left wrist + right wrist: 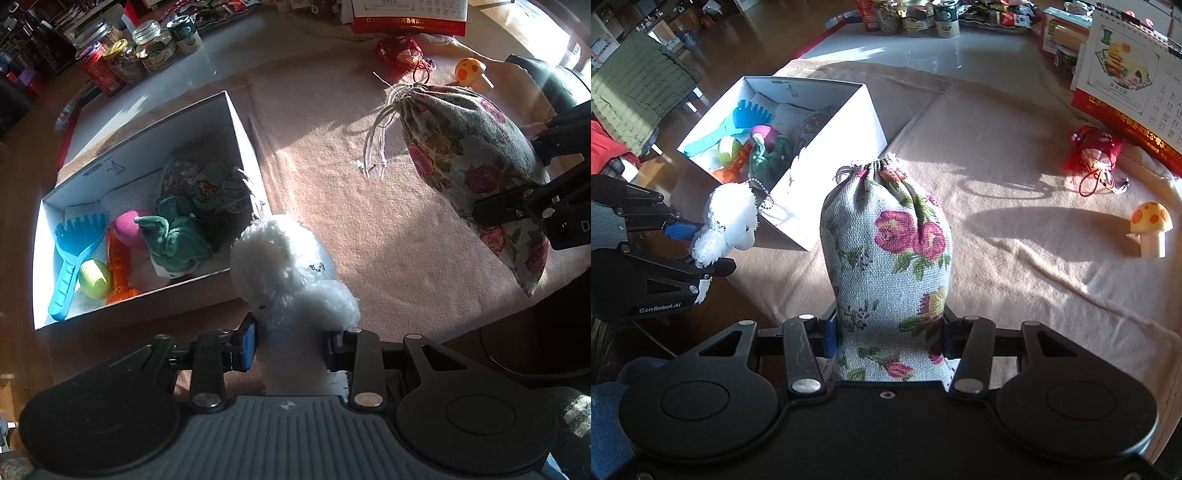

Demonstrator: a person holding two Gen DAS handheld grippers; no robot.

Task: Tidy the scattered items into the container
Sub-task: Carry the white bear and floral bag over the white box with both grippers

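Note:
My left gripper (290, 347) is shut on a white fluffy plush toy (288, 273), held just off the near right corner of the white box (236, 122); the toy also shows in the right wrist view (727, 225). The box holds a blue rake (72, 251), a yellow egg (95, 278), an orange toy, a pink ball, a green plush (173, 236) and a patterned pouch. My right gripper (888, 332) is shut on a floral drawstring bag (886, 251), held above the pink cloth; the bag also shows in the left wrist view (472, 158).
A red pouch (1095, 151) and an orange mushroom toy (1150, 227) lie on the pink cloth (1015, 240) at the right. Jars and cans (125, 55) stand beyond the box. A calendar (1126, 85) stands at the far right.

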